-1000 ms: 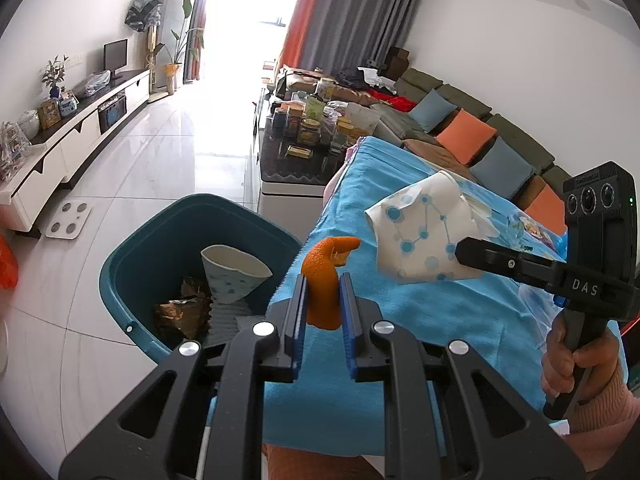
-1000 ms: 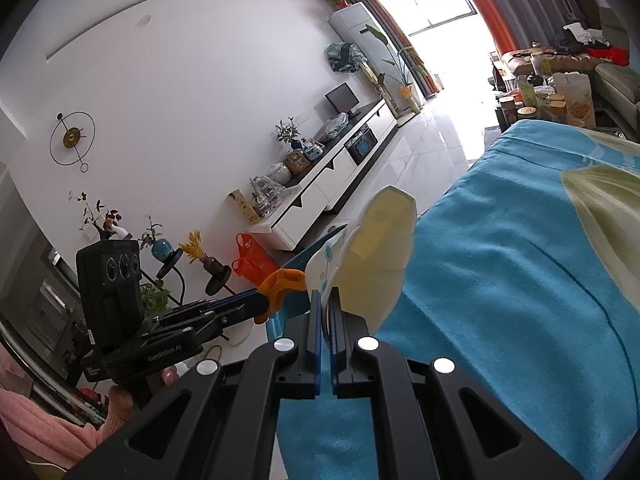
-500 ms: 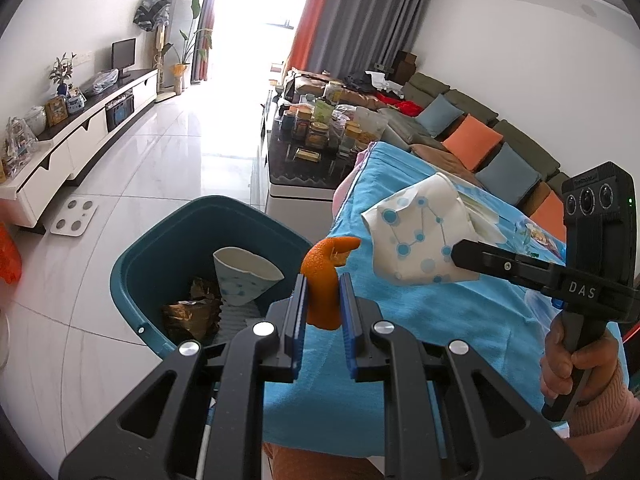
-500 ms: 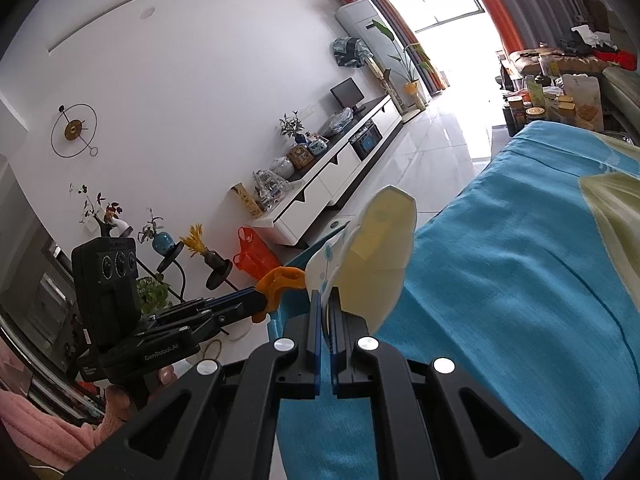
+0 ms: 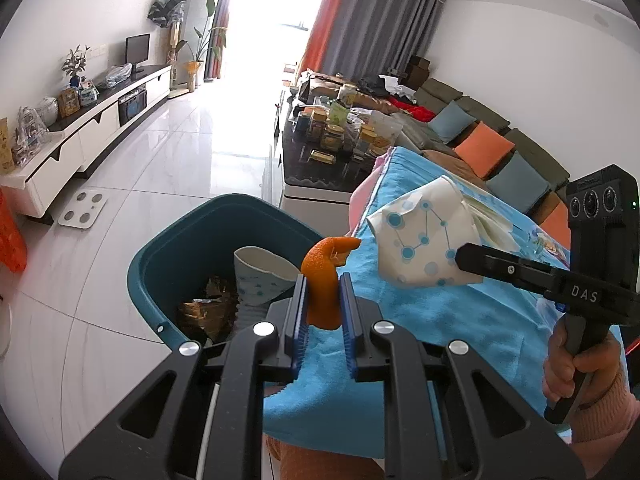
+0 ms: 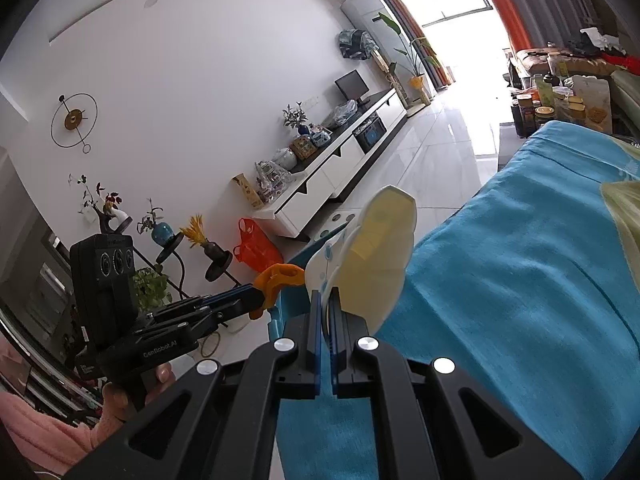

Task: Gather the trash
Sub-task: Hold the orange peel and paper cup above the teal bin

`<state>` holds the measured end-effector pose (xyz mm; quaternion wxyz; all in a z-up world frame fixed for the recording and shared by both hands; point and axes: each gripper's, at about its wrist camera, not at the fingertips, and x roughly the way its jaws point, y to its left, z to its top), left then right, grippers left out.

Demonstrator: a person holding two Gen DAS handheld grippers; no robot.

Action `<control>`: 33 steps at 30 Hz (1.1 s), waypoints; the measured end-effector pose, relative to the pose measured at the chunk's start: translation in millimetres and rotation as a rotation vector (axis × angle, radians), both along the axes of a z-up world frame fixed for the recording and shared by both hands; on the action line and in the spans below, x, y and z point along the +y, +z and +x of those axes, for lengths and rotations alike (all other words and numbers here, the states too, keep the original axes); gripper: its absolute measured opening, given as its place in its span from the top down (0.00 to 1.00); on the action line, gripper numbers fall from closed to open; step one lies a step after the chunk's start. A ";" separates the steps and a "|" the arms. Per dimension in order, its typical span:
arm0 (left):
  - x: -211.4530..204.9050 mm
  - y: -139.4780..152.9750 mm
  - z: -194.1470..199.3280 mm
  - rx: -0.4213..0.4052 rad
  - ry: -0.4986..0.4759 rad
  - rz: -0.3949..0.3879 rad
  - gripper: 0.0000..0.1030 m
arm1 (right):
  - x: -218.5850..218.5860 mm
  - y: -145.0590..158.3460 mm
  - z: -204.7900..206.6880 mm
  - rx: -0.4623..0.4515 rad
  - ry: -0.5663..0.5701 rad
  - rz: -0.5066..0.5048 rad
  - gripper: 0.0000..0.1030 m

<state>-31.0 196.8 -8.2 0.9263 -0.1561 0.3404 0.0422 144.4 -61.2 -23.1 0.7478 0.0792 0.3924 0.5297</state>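
My left gripper (image 5: 323, 304) has its fingers (image 5: 299, 312) pinching an orange peel (image 5: 325, 276), which sticks up between the blue pads. Just beyond it sits the teal bin (image 5: 192, 240) on the floor, beside the edge of the counter draped in a blue cloth (image 5: 460, 320). Inside the bin I see a crushed paper cup (image 5: 260, 276) and some brown wrappers (image 5: 204, 308).

My right gripper (image 6: 325, 300) has its fingers pressed together on a flattened paper cup, white with blue dots (image 5: 424, 236), held in the air above the cloth, near the counter's bin-side edge. From the right wrist view the cup's pale inside (image 6: 380, 256) faces me, and the left gripper (image 6: 256, 300) with its peel (image 6: 280, 276) comes in from the left. A hand (image 5: 576, 364) in a pink sleeve grips the right handle.
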 end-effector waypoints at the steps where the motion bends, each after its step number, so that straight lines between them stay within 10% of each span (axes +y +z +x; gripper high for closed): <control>1: 0.5 -0.3 -0.3 0.001 0.003 0.001 0.84 | -0.6 -0.2 -0.1 0.000 0.002 -0.001 0.98; 33: 29.6 -12.2 6.6 0.037 0.076 -0.005 0.84 | 40.7 -4.4 6.7 0.017 0.055 -0.058 0.98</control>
